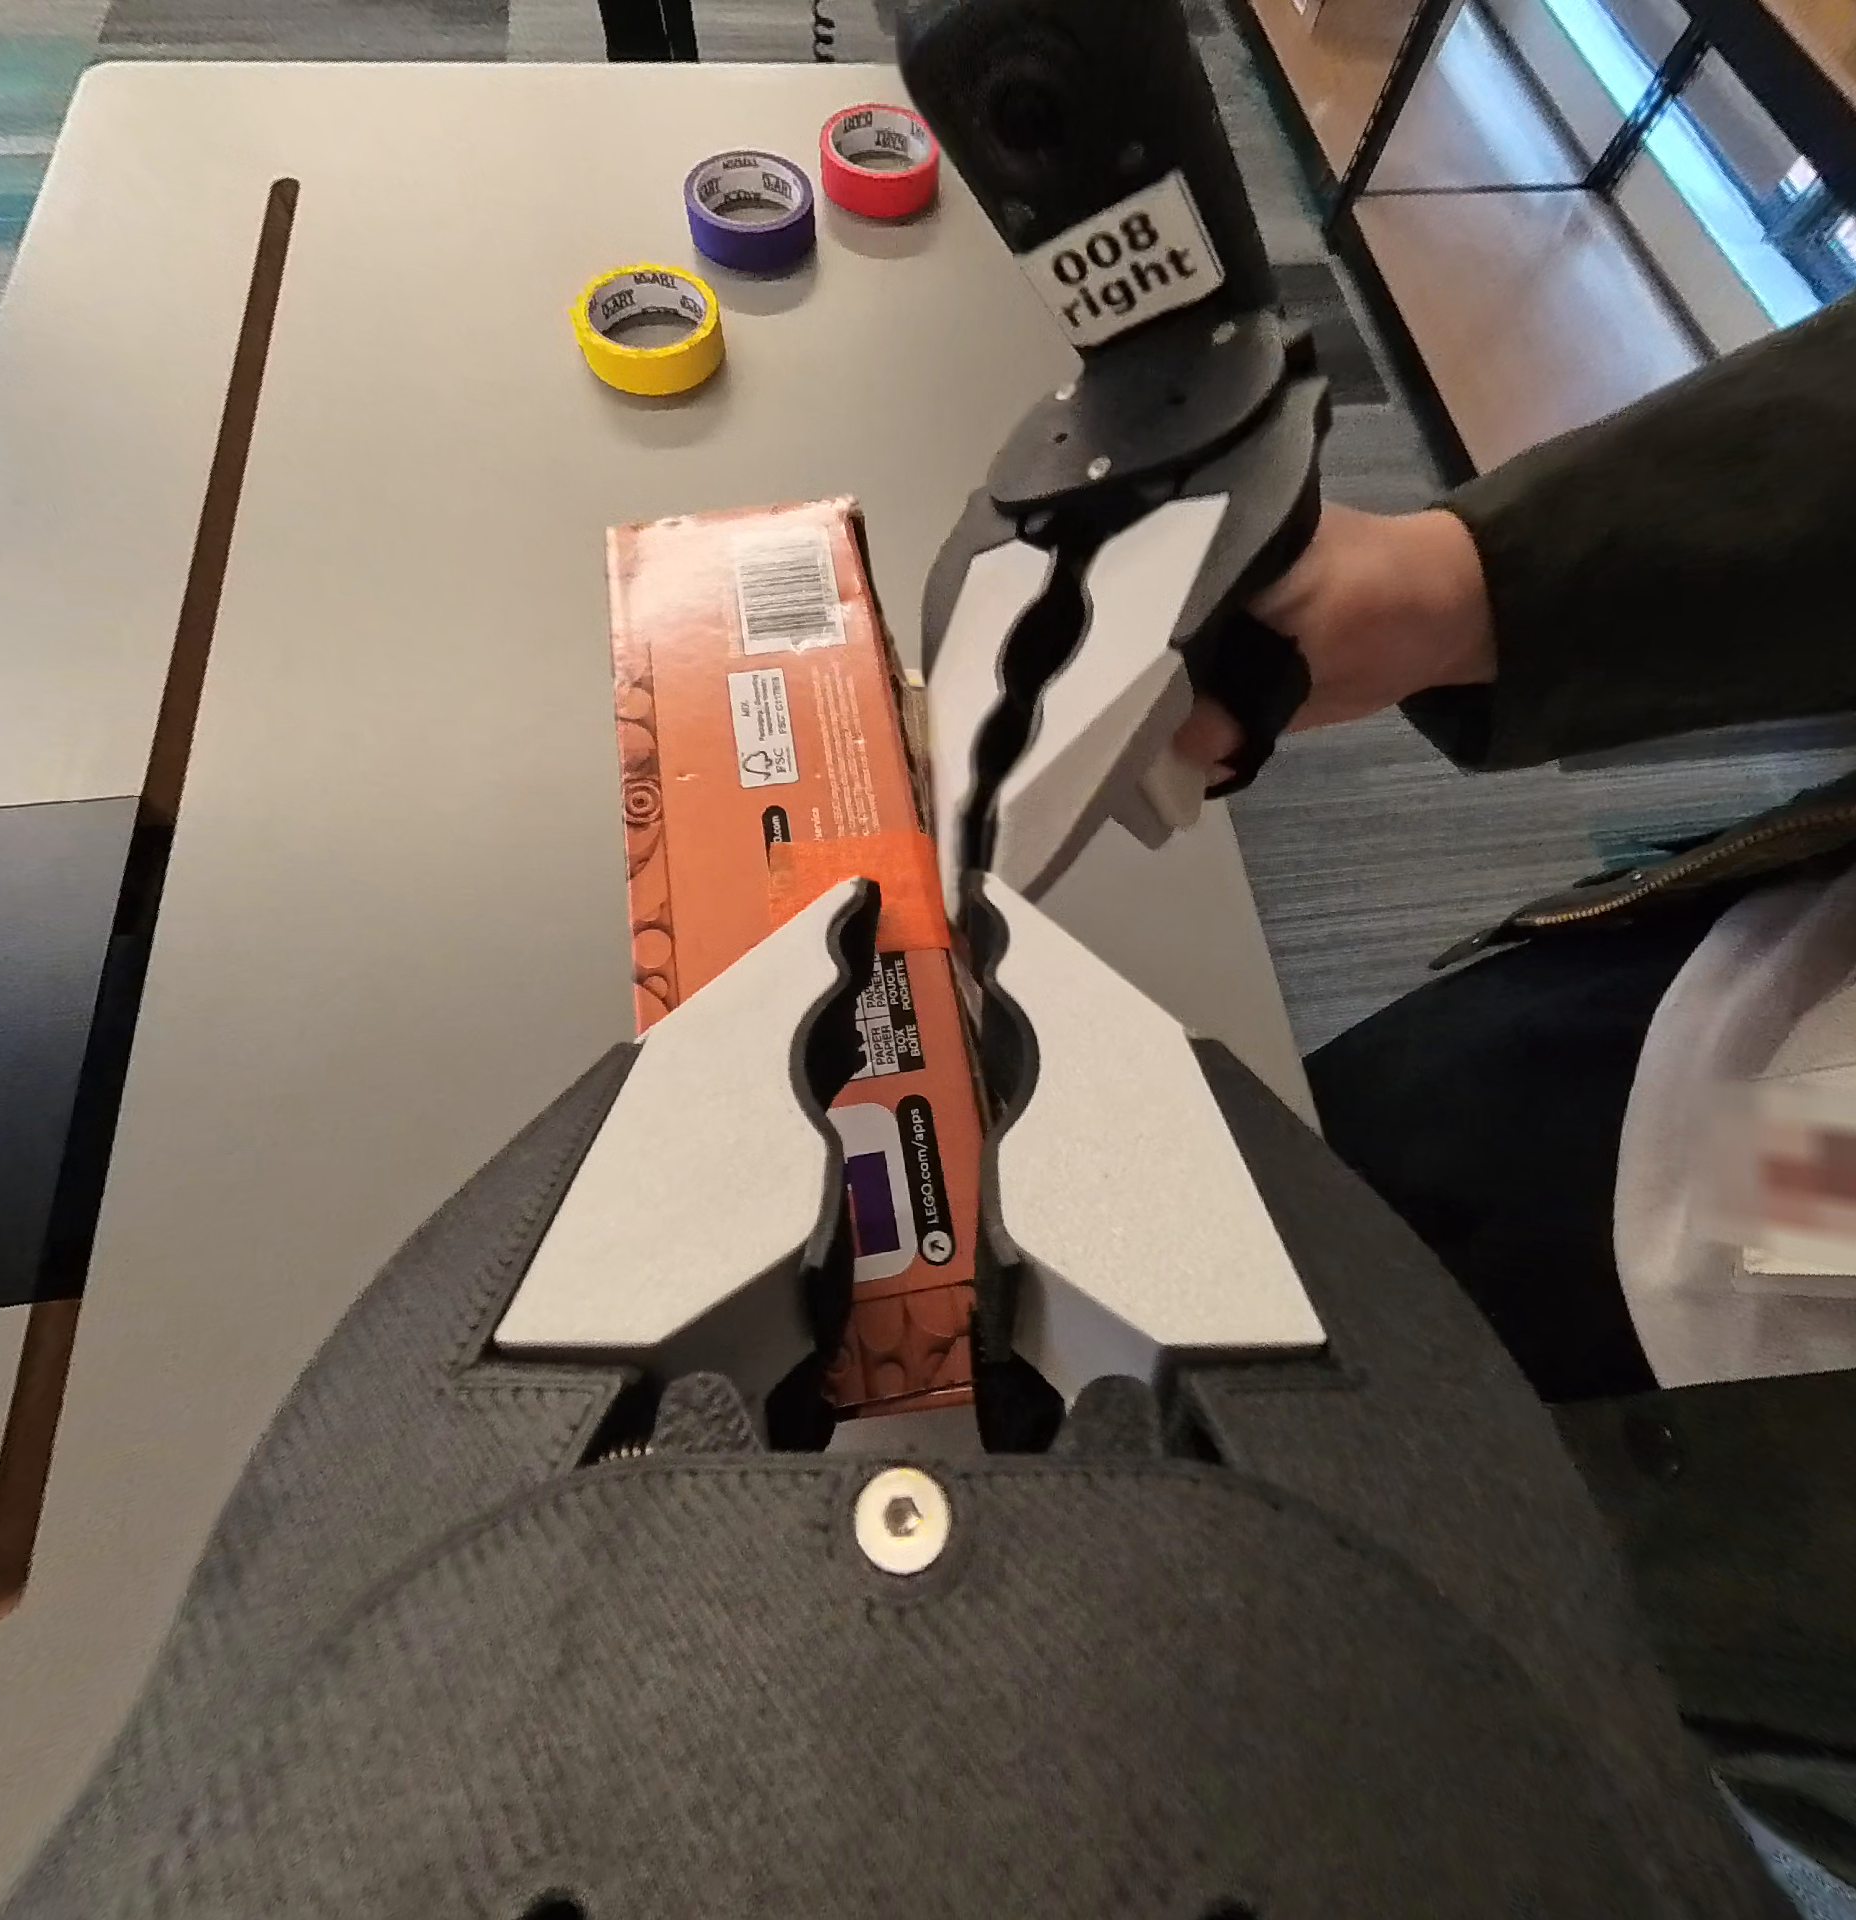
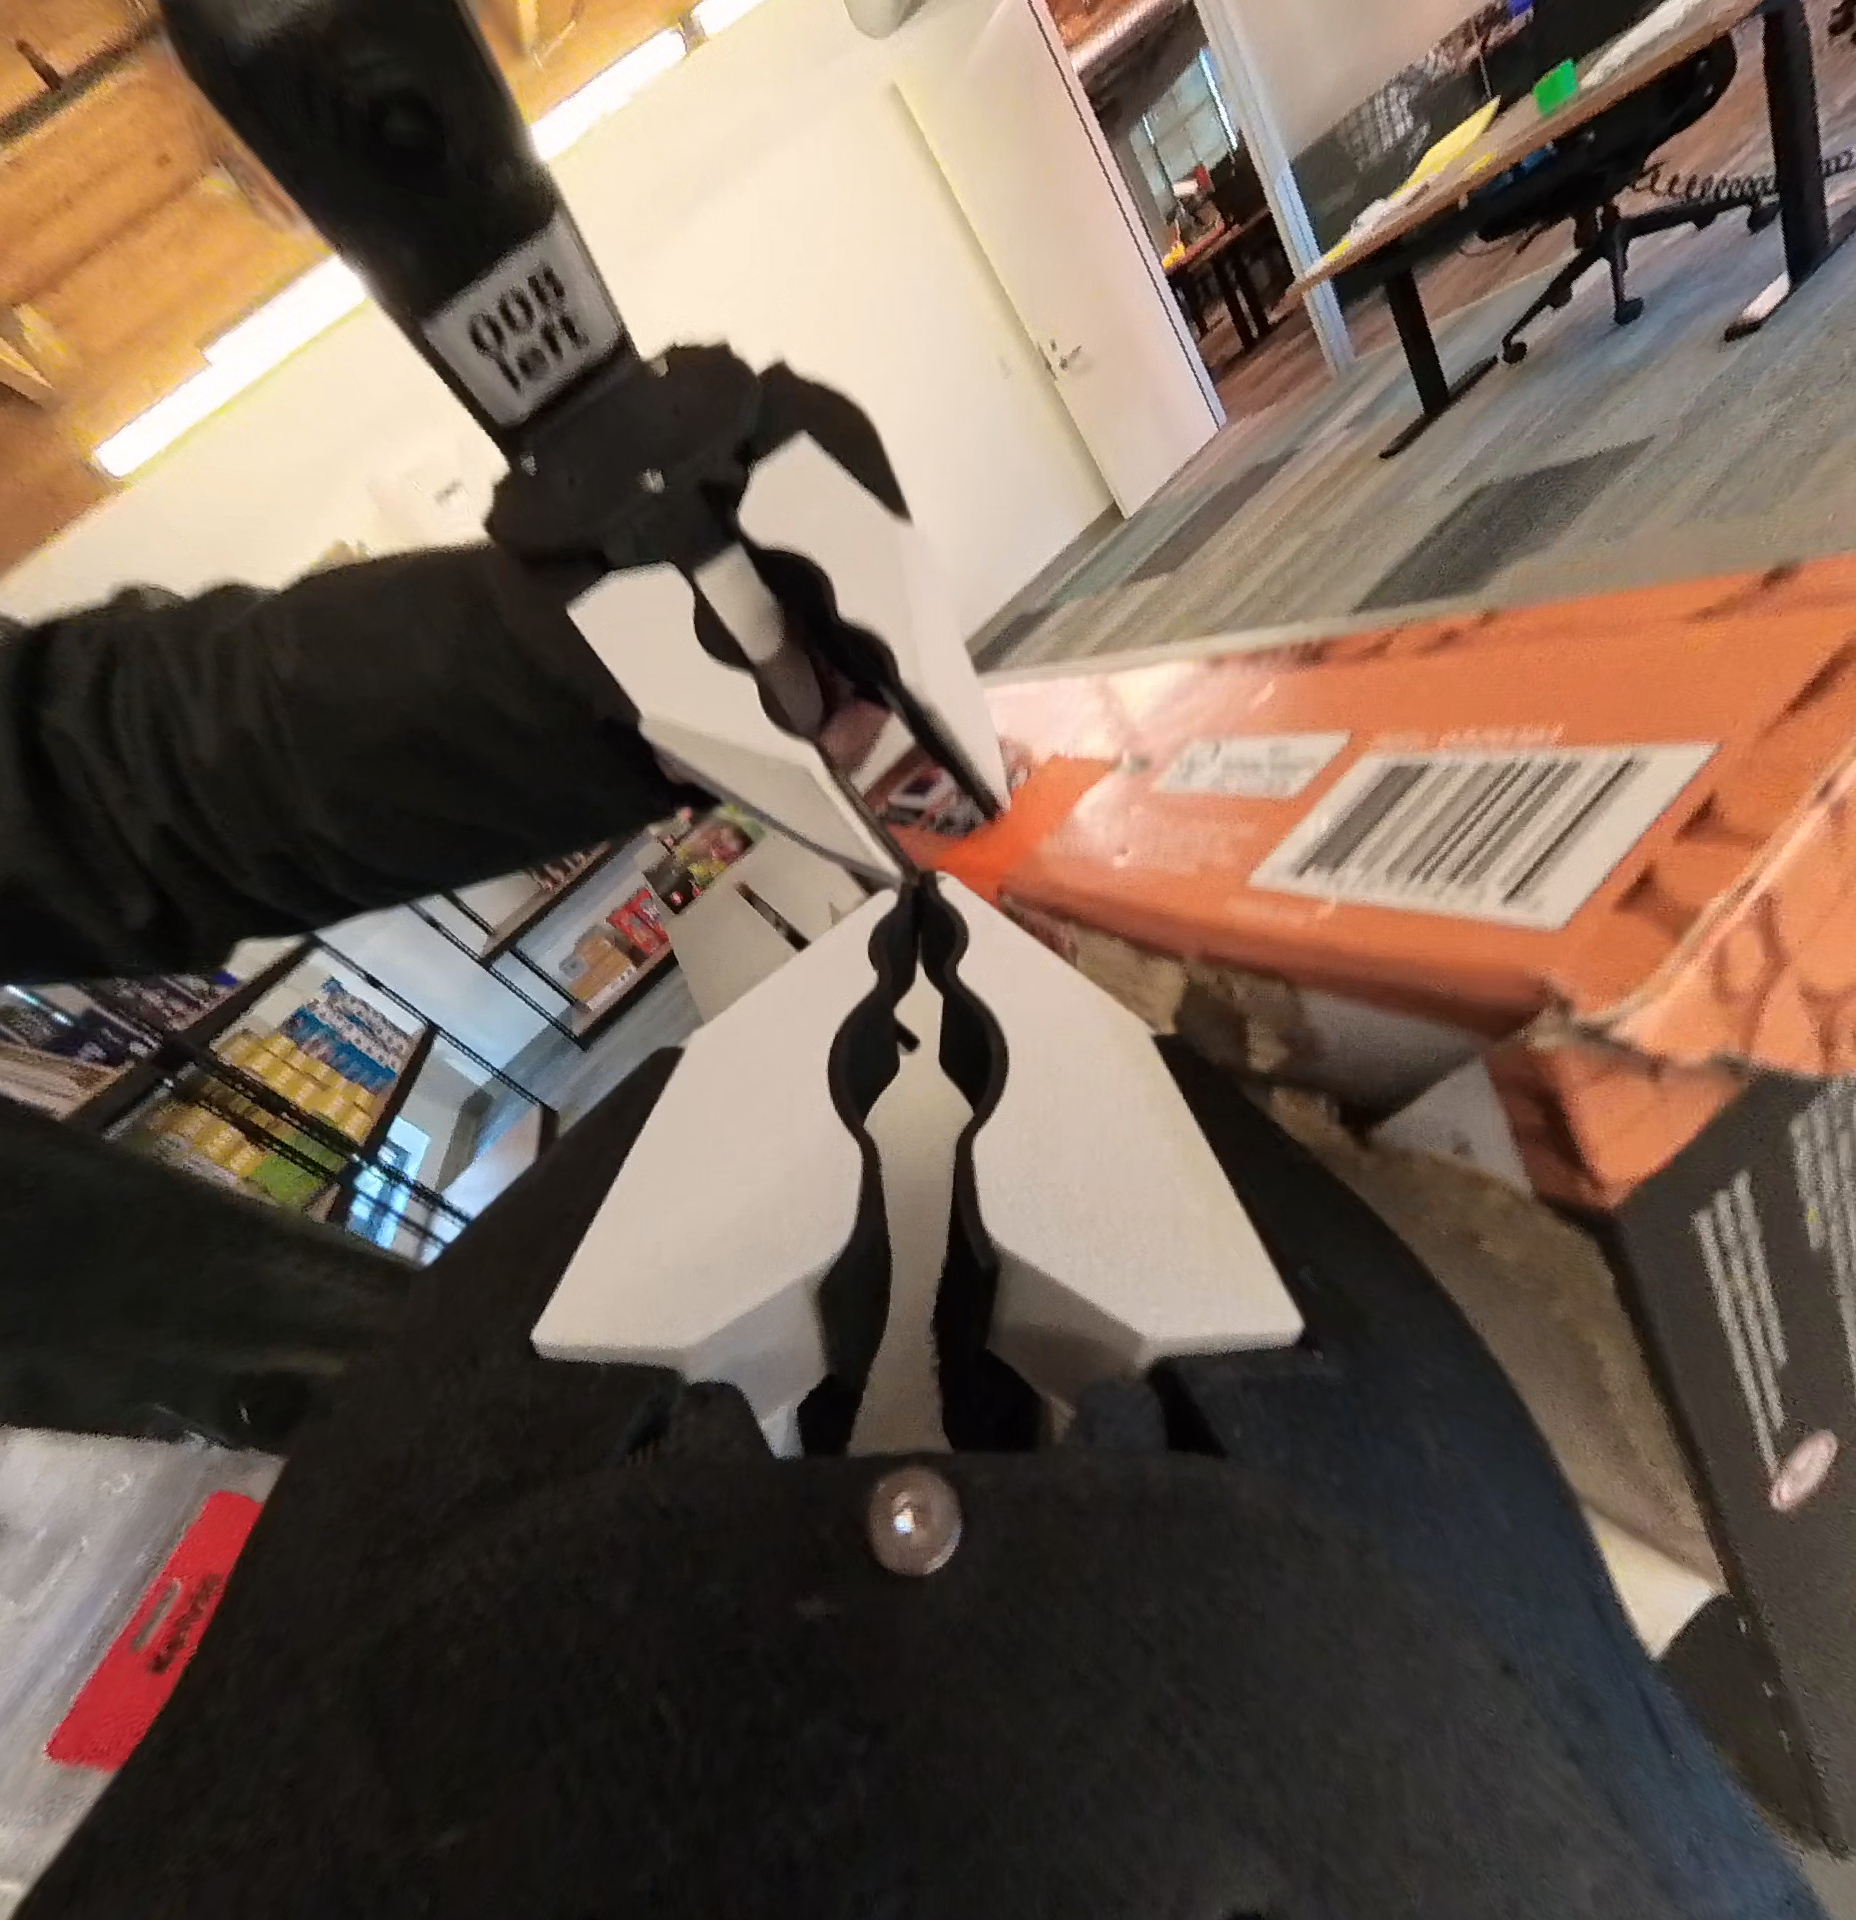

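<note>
A long orange cardboard box (image 1: 778,727) lies on the grey table (image 1: 384,623), with a strip of orange tape (image 1: 851,873) across its top near the right edge. My left gripper (image 1: 922,888) is open, its tips over the box at the tape. My right gripper (image 1: 971,868) comes down from above and is shut at the box's right edge, where the tape ends. In the right wrist view my right gripper (image 2: 916,894) is closed tip to tip against the orange tape (image 2: 965,868). The box (image 2: 1423,727) runs off to the right there, and the left gripper (image 2: 950,836) faces it.
Yellow (image 1: 649,330), purple (image 1: 749,208) and red (image 1: 878,158) tape rolls stand on the far part of the table. A long dark slot (image 1: 228,520) runs down the table's left side. A person's hand (image 1: 1371,623) holds the right gripper. Shelving (image 1: 1526,208) stands at the right. The tips of both grippers are at nearly the same place.
</note>
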